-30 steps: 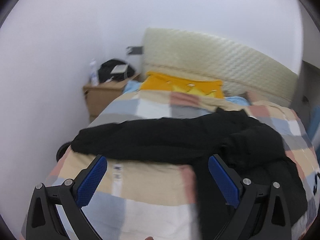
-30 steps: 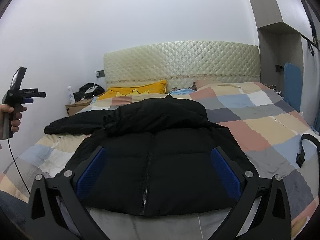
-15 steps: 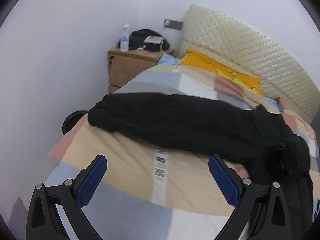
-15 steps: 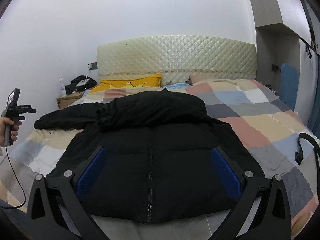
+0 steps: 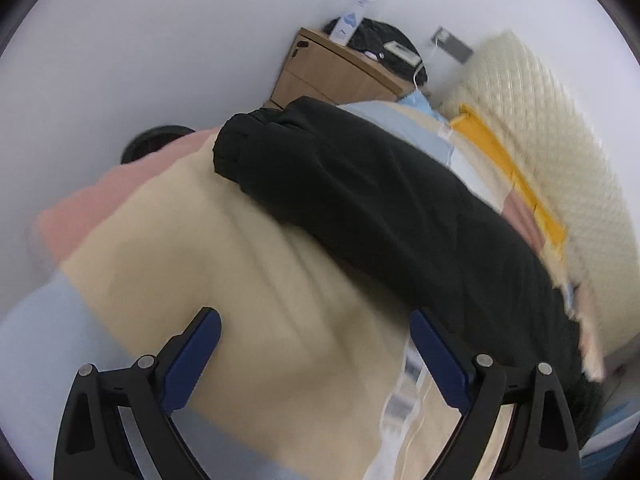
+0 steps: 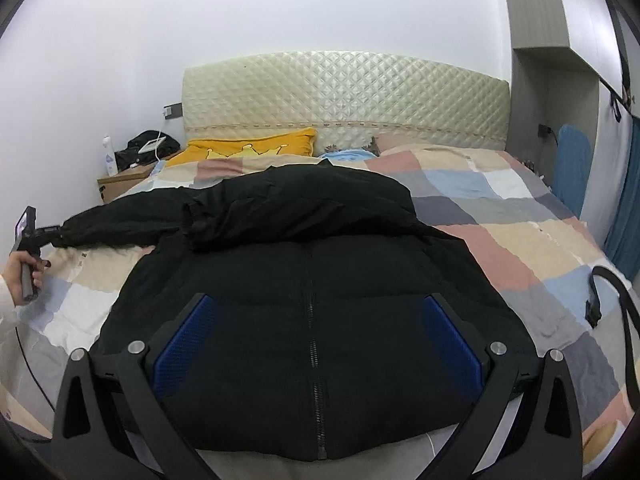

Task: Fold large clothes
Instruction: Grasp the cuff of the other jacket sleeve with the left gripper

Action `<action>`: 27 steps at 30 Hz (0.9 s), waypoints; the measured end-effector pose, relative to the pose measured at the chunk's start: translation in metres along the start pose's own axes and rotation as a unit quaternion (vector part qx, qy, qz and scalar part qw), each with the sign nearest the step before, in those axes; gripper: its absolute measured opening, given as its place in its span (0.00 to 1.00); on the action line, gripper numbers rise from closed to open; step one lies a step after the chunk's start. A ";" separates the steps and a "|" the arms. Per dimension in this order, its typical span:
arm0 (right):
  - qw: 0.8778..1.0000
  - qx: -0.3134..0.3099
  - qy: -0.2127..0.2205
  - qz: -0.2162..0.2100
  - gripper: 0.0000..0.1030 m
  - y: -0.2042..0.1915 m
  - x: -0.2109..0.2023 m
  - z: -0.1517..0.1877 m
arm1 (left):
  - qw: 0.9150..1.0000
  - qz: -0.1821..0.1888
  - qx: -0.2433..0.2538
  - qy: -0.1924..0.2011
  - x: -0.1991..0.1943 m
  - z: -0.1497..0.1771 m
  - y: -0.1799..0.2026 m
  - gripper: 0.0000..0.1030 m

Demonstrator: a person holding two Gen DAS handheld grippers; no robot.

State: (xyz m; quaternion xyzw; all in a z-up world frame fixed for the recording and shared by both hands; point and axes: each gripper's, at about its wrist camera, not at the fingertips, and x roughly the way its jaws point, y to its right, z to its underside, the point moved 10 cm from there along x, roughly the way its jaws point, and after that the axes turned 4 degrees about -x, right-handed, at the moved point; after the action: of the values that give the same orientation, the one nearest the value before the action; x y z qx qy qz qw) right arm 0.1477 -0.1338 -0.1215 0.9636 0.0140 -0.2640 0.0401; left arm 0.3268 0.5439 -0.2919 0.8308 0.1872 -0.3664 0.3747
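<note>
The jacket (image 5: 392, 216) shows in our left wrist view as one long black sleeve (image 5: 304, 160) lying stretched across the checked quilt (image 5: 248, 264), its cuff near the bed's edge; we judge it is laid out straight so that it can be folded in over the body. Our left claw (image 5: 316, 356) hangs over bare quilt just short of the sleeve, jaws spread wide and holding nothing, which we take as readiness to take the cuff. Beyond the cuff stand a wooden nightstand (image 5: 340, 76) with a bottle (image 5: 352, 20) and a dark bag (image 5: 384, 36), near the padded headboard (image 5: 560, 136) and a yellow pillow (image 5: 516, 176); none of it lies between claw and sleeve. This view is blurred, so finer detail escapes us. In the right wrist view the jacket (image 6: 320, 312) lies front up on the bed, zipper (image 6: 312, 340) closed down the middle, hood bunched at the top and the sleeve (image 6: 120, 224) reaching out to where our left hand (image 6: 24, 276) holds its tool. Our right claw (image 6: 316, 344) hovers over the hem, jaws wide apart and empty. A dark strap (image 6: 608, 292) lies on the quilt to the right, well apart from the jacket.
</note>
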 end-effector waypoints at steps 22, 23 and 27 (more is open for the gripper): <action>0.994 0.018 -0.110 0.000 1.00 0.006 0.052 0.038 | 0.994 0.057 -0.073 0.055 0.053 -0.057 0.005 0.49; 0.993 0.015 -0.115 -0.008 1.00 0.004 0.052 0.040 | 0.994 0.055 -0.078 0.061 0.051 -0.058 0.004 0.40; 0.994 0.003 -0.111 -0.017 1.00 0.006 0.045 0.039 | 0.995 0.016 -0.065 0.077 0.036 -0.060 0.008 0.16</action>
State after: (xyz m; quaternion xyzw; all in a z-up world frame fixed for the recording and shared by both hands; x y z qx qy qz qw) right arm 0.1666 -0.1431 -0.1770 0.9282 0.0250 -0.3696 0.0338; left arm 0.3835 0.5853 -0.2880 0.8333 0.2255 -0.2824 0.4183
